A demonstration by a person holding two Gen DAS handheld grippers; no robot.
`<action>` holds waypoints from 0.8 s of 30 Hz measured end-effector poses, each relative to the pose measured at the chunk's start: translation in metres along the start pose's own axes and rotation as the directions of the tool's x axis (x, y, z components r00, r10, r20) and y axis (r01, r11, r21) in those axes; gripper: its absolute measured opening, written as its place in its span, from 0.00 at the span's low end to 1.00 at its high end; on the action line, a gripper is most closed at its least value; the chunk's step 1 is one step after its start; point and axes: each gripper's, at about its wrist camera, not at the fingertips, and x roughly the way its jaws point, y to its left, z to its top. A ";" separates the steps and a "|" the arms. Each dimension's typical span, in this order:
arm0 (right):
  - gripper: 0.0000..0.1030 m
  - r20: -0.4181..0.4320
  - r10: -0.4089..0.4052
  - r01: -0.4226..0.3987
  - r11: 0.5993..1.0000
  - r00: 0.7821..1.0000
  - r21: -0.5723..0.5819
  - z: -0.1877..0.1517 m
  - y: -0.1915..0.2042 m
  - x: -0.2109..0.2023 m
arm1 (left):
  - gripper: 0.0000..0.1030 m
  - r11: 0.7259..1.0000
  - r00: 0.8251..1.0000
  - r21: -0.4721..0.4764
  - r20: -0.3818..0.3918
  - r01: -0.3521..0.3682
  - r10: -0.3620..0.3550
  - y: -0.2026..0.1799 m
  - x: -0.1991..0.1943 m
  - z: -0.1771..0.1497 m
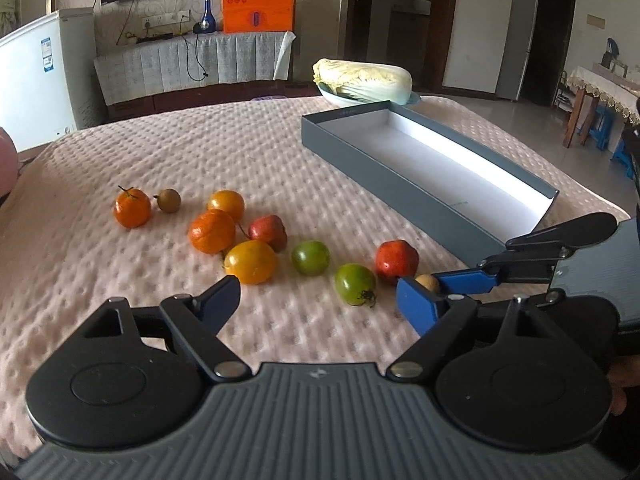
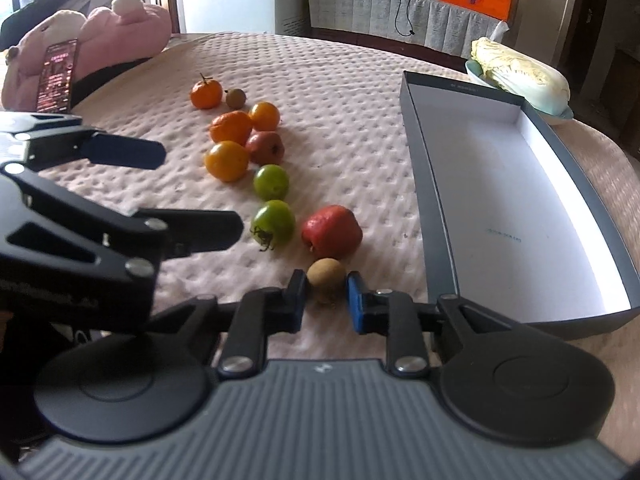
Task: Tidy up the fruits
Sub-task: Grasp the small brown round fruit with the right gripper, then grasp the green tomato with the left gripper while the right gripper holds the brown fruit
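Note:
Several fruits lie in a loose row on the pink quilted cover. Among them are a mandarin (image 1: pixel 132 208), a yellow tomato (image 1: pixel 250 262), two green tomatoes (image 1: pixel 310 258) (image 1: pixel 354 284) and a red fruit (image 1: pixel 396 262). My right gripper (image 2: pixel 327 304) is shut on a small brown fruit (image 2: pixel 326 278) resting on the cover, just in front of the red fruit (image 2: pixel 331 230). My left gripper (image 1: pixel 320 296) is open low over the cover, and the stemmed green tomato lies just beyond the gap between its fingers. An empty grey box (image 2: pixel 424 184) with a white inside lies to the right.
A cabbage (image 1: pixel 362 78) in a bowl sits behind the box's far end. In the right wrist view, a pink plush toy (image 2: pixel 100 32) and a phone (image 2: pixel 58 76) lie at the far left. The cover drops away at its far edge.

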 end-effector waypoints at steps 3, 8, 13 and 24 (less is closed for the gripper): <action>0.24 -0.006 -0.004 0.004 1.000 1.000 -0.004 -0.002 -0.001 -0.003 | 0.78 1.000 1.000 0.004 -0.005 0.014 -0.014 -0.007 0.004 0.001; 0.24 -0.011 0.003 -0.002 1.000 1.000 0.030 -0.007 -0.010 -0.008 | 0.66 0.999 0.999 0.007 -0.024 0.032 -0.032 -0.017 0.016 0.003; 0.24 -0.014 0.010 -0.010 0.999 1.000 0.037 -0.009 -0.014 -0.010 | 0.56 0.999 0.998 -0.014 -0.050 0.041 -0.041 -0.021 0.028 0.004; 0.24 -0.015 0.019 -0.018 0.999 1.000 0.034 -0.008 -0.013 -0.010 | 0.41 1.000 0.996 -0.018 -0.087 -0.003 0.002 -0.025 0.052 0.004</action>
